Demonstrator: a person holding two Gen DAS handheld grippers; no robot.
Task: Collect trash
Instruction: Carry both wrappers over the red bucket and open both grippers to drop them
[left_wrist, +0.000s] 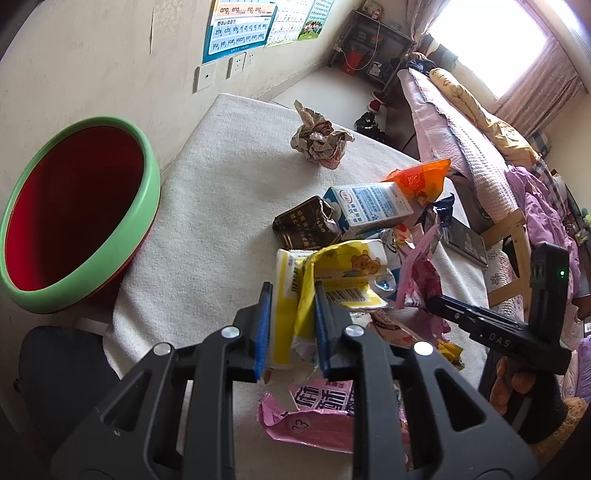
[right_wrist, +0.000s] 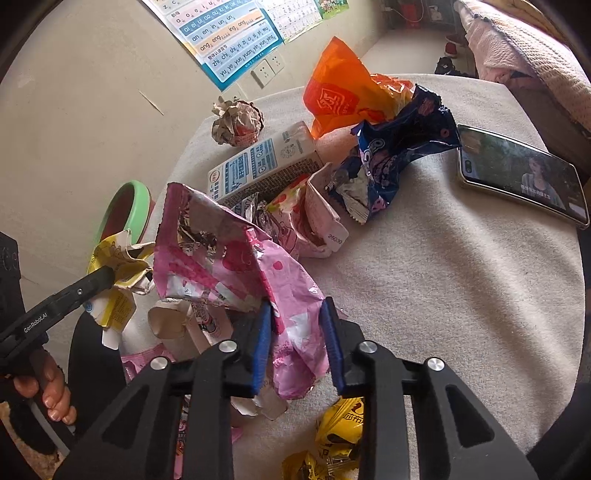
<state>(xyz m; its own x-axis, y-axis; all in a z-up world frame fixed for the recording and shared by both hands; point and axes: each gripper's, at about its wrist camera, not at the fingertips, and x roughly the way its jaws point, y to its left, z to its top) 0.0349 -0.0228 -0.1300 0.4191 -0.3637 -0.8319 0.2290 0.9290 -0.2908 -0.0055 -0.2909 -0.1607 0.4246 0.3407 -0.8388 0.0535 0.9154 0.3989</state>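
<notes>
Trash pile: wrappers and cartons lie heaped on the white cloth-covered table (left_wrist: 221, 206), near its near-right part; the heap spreads between the two grippers
Yellow wrapper (left_wrist: 332, 273): crumpled, printed with cartoon bears and a barcode; it sits at the near-left edge of the heap, pinched in the left gripper (left_wrist: 293, 325)
Left gripper: its blue pads are closed tight on the yellow wrapper, which bunches up between them; in the right wrist view the same wrapper (right_wrist: 118, 266) shows at the tip of the black finger on the left
Pink wrapper (right_wrist: 236, 266): large, crinkled, foil-lined; its near corner hangs between the pads of the right gripper (right_wrist: 297, 343)
Right gripper: jaws drawn in around the pink wrapper, with the left pad against the foil; whether the right pad presses it I cannot tell
Milk carton (left_wrist: 369, 206): white and blue, lying on its side in the far part of the heap; a dark brown carton (left_wrist: 303, 225) touches its left end
Orange bag (right_wrist: 343, 92): far side of the heap, just beside a dark blue snack wrapper (right_wrist: 391, 158)
Crumpled paper ball (left_wrist: 319, 138): alone, far from the heap
Bin (left_wrist: 77, 210): red inside, green rim; stands left of the table, by the wall
Phone (right_wrist: 521, 173): screen lit, flat on the table's right side, apart from the trash
</notes>
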